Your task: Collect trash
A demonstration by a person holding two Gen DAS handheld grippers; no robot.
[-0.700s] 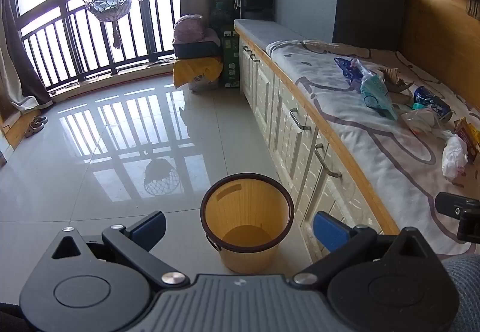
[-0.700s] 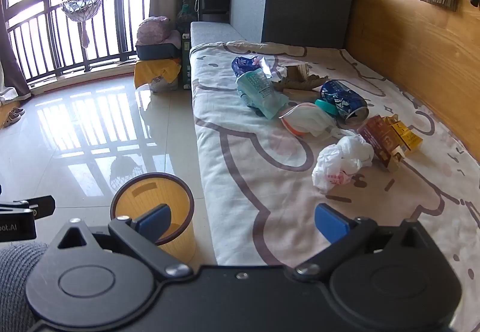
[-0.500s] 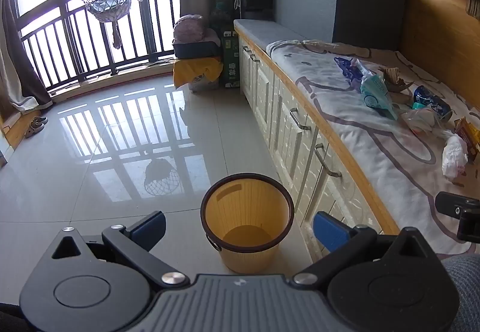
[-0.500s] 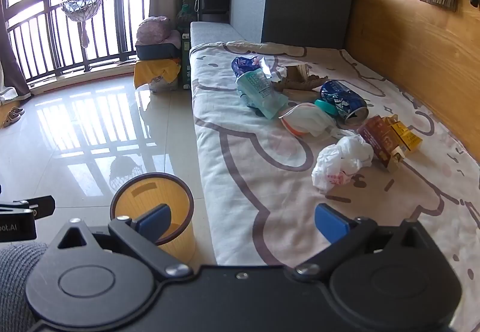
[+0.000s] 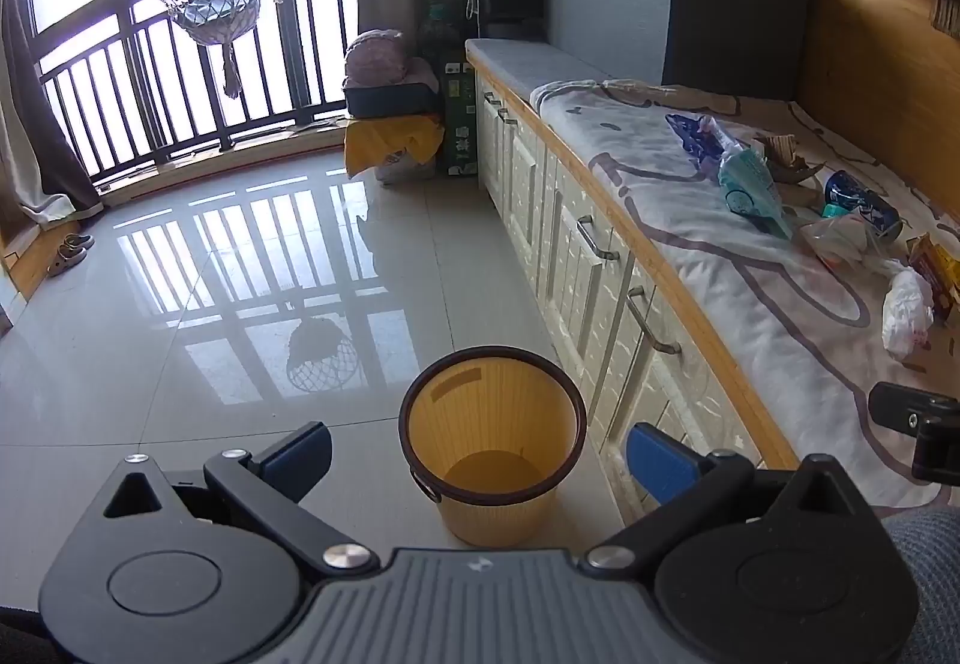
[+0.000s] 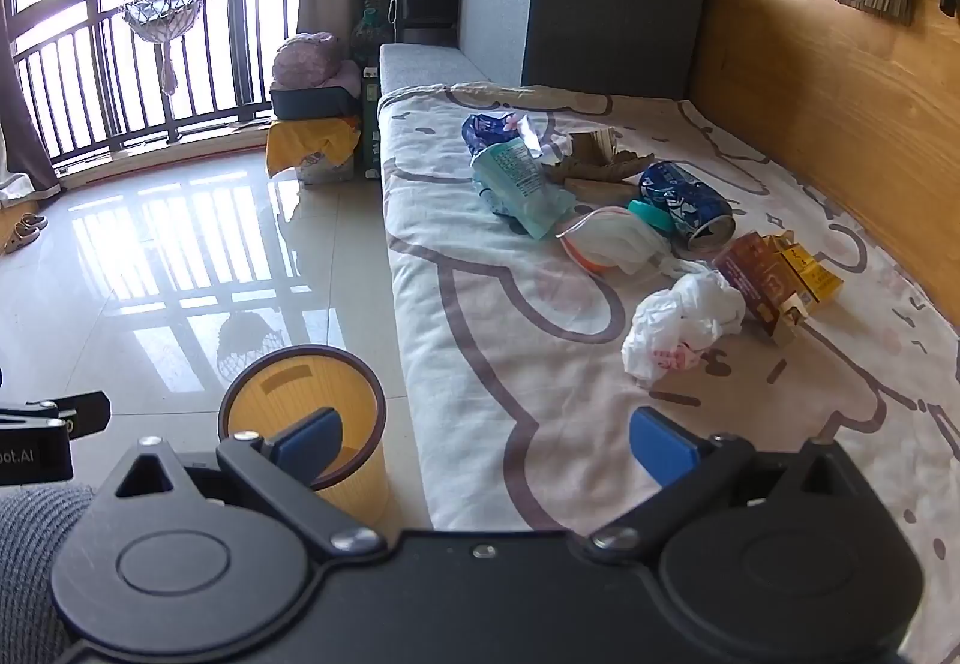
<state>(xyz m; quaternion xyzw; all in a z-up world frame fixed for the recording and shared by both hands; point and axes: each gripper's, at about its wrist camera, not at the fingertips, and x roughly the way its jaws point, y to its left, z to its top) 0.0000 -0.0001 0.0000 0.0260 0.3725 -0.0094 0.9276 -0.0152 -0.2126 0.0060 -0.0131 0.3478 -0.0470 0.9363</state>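
Fingers (image 6: 663, 454) on my right gripper, and my left's (image 5: 657, 461), stand spread and empty; nothing collected yet, I judge. Crumpled white plastic bag (image 6: 681, 325) lies centre-right on the patterned bed sheet (image 6: 516, 328); next, reach it, then the seemingly empty yellow ribbed plastic bin (image 5: 493, 439), lower centre.

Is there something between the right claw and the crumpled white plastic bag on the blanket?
Nothing visible. The right claw is open, and only bare blanket lies between it and the crumpled white plastic bag.

The right tool's finger (image 6: 309, 439) hides part of the yellow bin's (image 6: 360, 475) rim.
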